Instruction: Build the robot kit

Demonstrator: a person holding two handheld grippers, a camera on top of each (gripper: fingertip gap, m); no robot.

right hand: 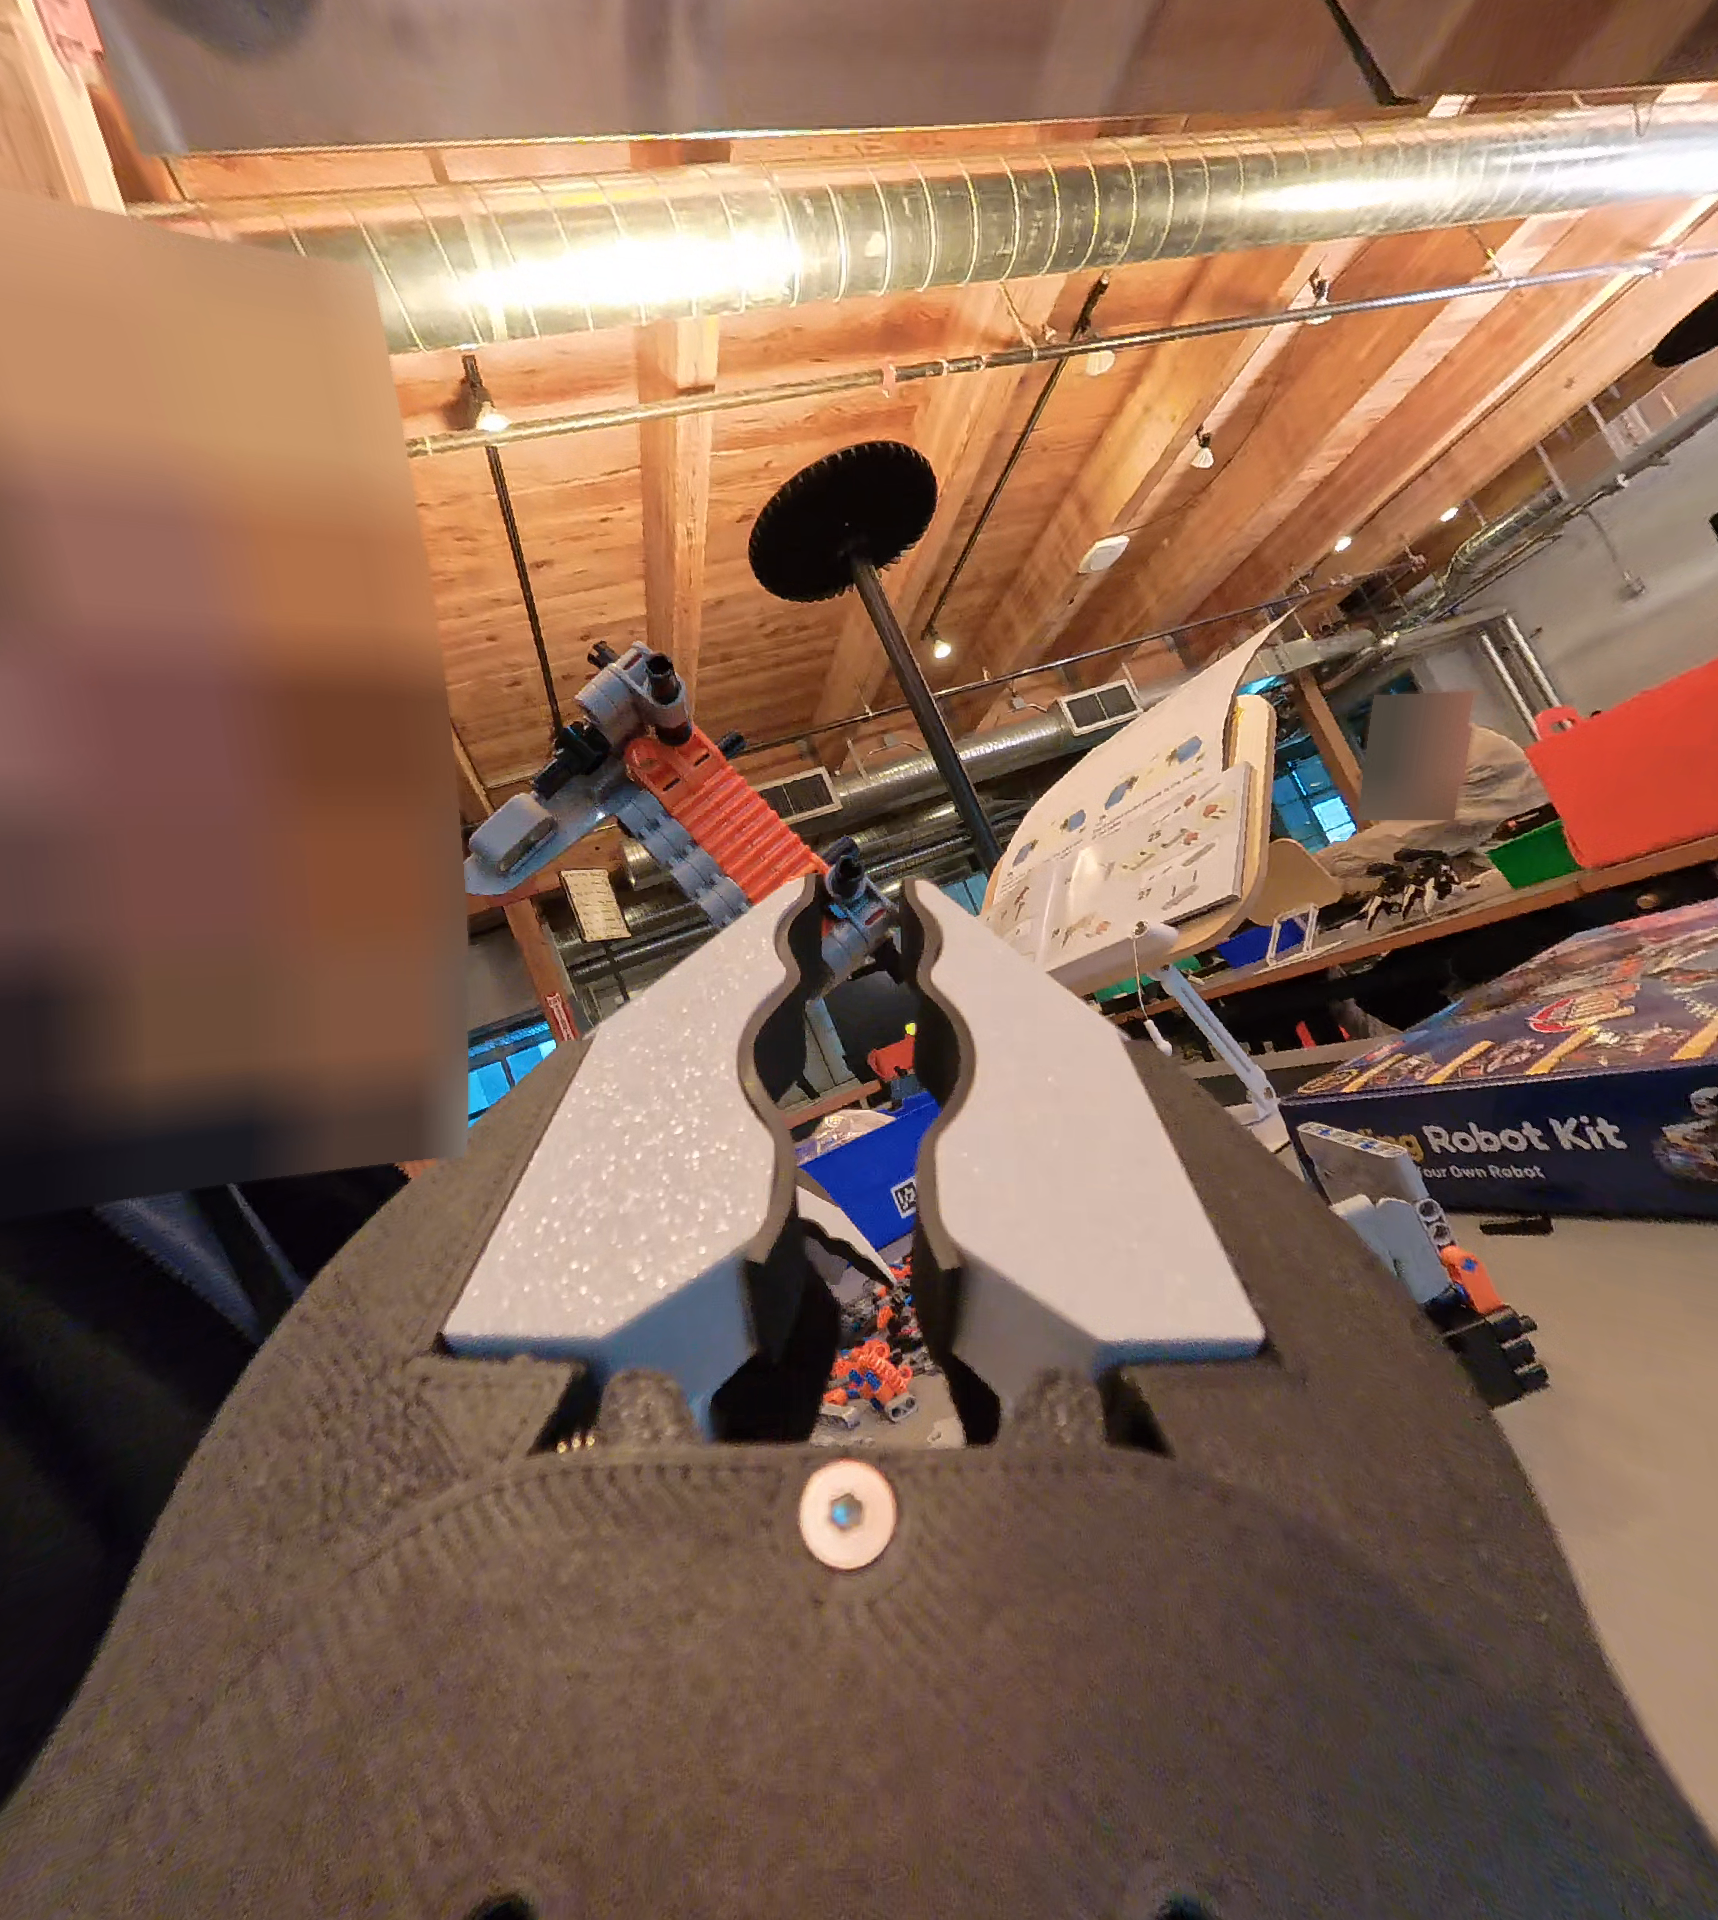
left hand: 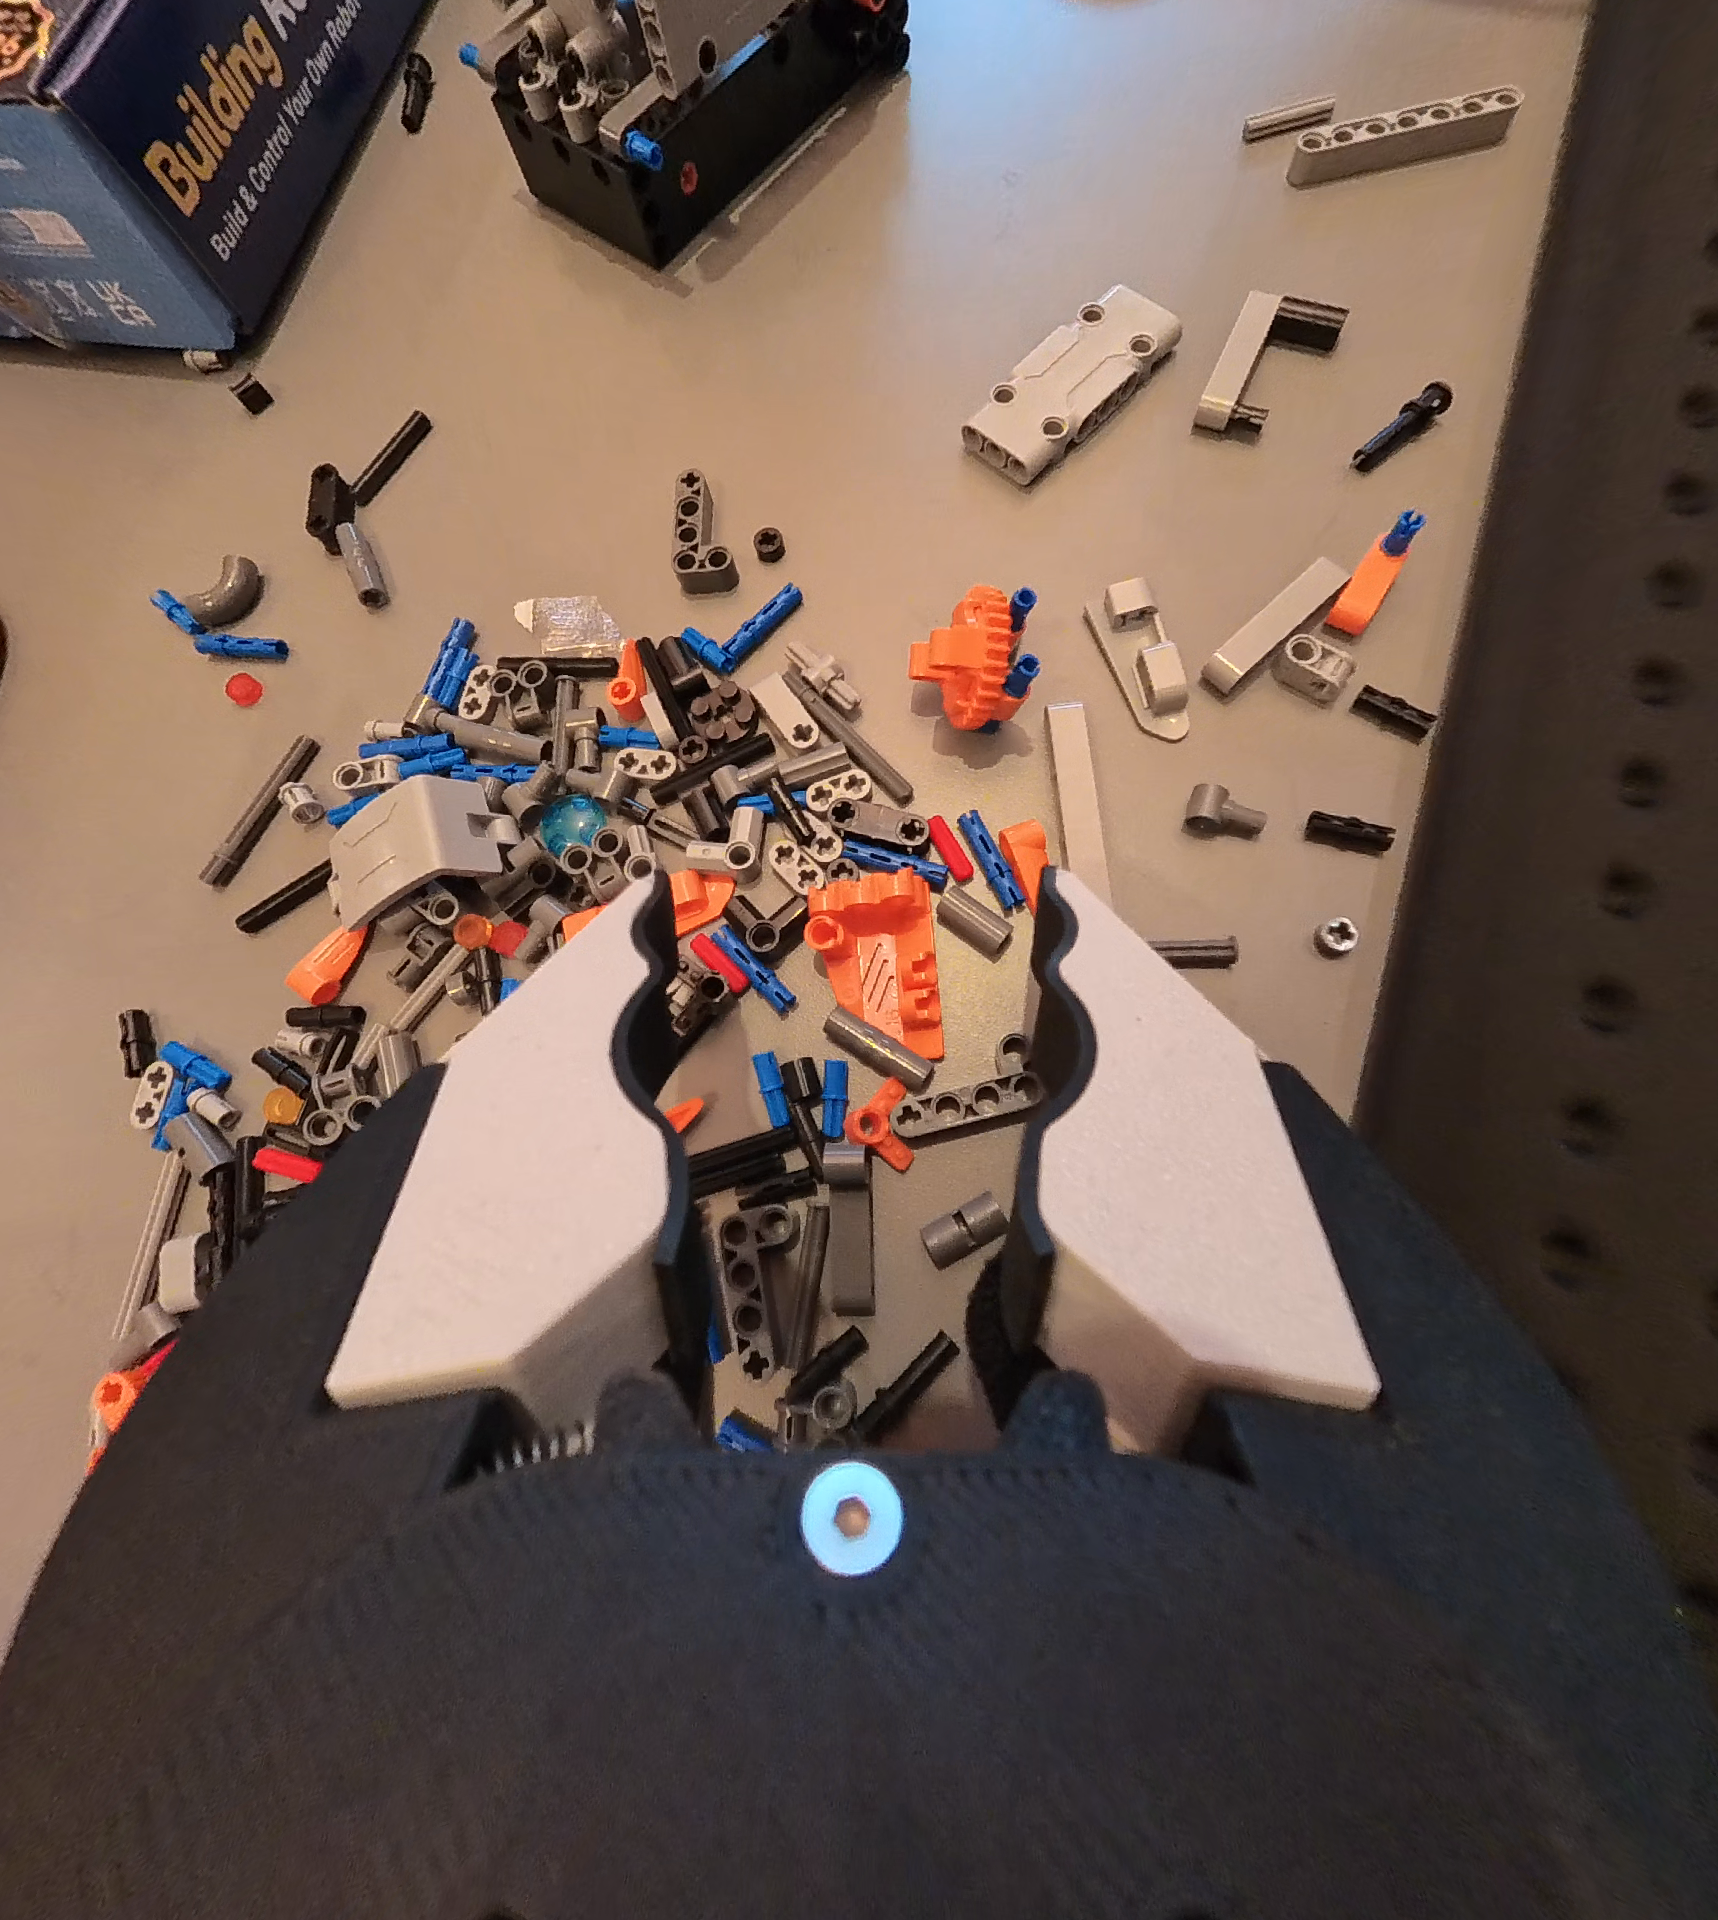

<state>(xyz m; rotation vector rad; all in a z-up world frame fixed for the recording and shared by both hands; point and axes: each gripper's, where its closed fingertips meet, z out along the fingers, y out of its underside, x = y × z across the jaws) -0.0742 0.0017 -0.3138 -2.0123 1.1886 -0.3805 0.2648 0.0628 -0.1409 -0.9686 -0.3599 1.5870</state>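
Two grippers show. The left gripper is spread wide and empty, hovering above a heap of small building parts, with an orange plate lying between its fingers. A black block model stands at 12 o'clock and a blue box at 11 o'clock. The right gripper is raised and nearly closed, pinching a grey-and-orange tracked assembly that runs toward 11 o'clock. An open booklet on a stand sits at 1 o'clock.
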